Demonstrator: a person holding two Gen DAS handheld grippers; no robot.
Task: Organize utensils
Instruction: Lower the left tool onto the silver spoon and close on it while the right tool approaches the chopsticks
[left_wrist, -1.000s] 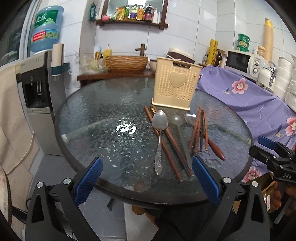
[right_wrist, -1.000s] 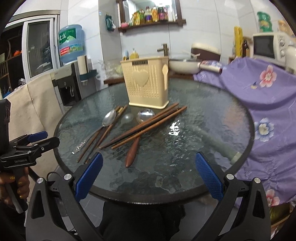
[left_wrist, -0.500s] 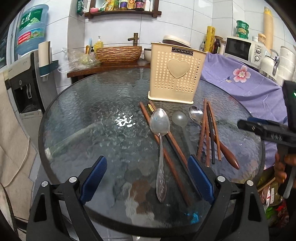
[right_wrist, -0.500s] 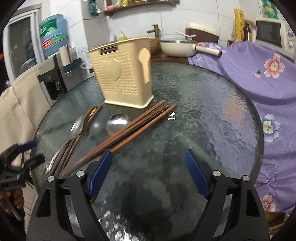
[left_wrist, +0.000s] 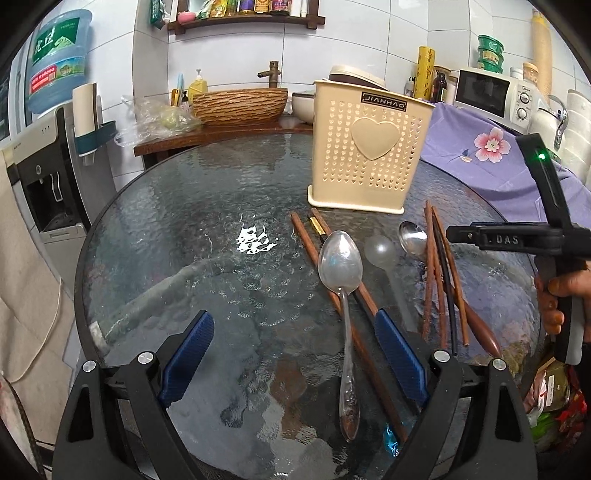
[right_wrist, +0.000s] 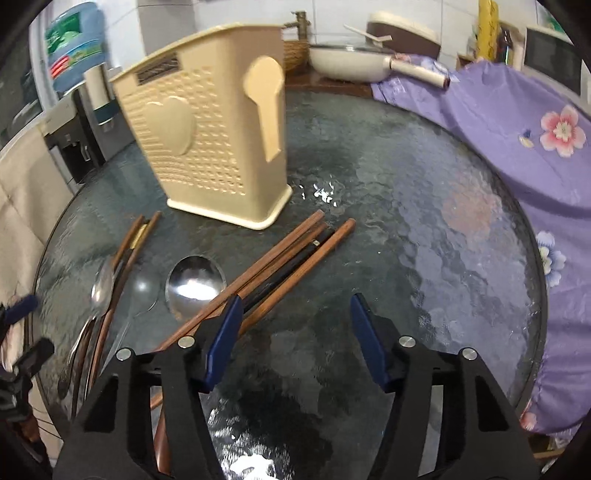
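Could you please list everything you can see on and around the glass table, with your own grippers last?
utensil holder: one, cream, perforated, upright at the table's far side.
metal spoon: one, silver, lying across the left chopstick group.
clear spoon: one, transparent, between the two metal spoons.
second metal spoon: one, silver, by the right chopsticks.
chopsticks: several, brown and black, in two groups.
glass table: one, round, textured.
microwave: one, white, right background.
water dispenser: one, left of the table.
left gripper: blue pads, open, empty.
right gripper: blue pads, open, above the right chopsticks.
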